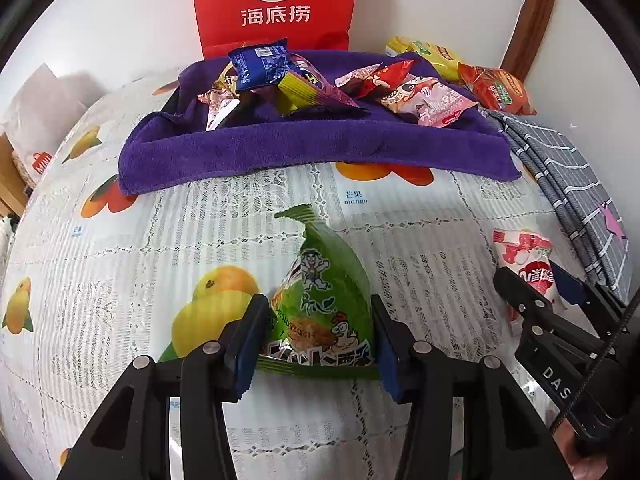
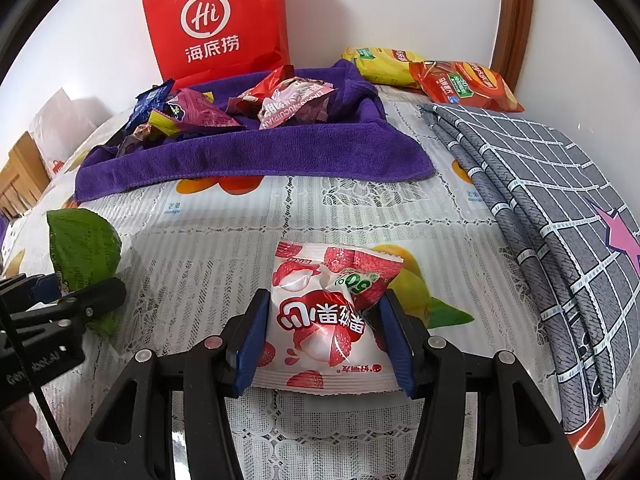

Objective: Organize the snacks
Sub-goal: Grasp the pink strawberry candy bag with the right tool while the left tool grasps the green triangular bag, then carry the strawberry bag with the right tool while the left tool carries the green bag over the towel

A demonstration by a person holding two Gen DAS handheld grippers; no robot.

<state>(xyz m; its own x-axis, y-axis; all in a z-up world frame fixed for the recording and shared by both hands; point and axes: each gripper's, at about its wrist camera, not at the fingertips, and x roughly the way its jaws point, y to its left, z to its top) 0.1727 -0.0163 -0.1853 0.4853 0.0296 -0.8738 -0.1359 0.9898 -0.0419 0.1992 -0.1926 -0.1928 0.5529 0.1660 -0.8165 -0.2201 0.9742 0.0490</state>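
My left gripper (image 1: pixel 318 320) is shut on a green snack packet (image 1: pixel 324 300), its blue pads pressing both sides. My right gripper (image 2: pixel 324 312) is shut on a white and red lychee packet (image 2: pixel 328 316). Each shows in the other view: the lychee packet (image 1: pixel 528 264) at the right in the left wrist view, the green packet (image 2: pixel 82 248) at the left in the right wrist view. Behind them a purple towel (image 1: pixel 312 148) (image 2: pixel 248 156) holds several snack packets, among them a blue one (image 1: pixel 262 66) and a pink one (image 1: pixel 432 104).
A red paper bag (image 1: pixel 276 4) (image 2: pixel 216 24) stands against the wall behind the towel. A yellow packet (image 2: pixel 384 64) and an orange packet (image 2: pixel 464 84) lie at the back right. A folded grey checked cloth (image 2: pixel 552 208) lies at the right. A fruit-print tablecloth (image 1: pixel 120 280) covers the table.
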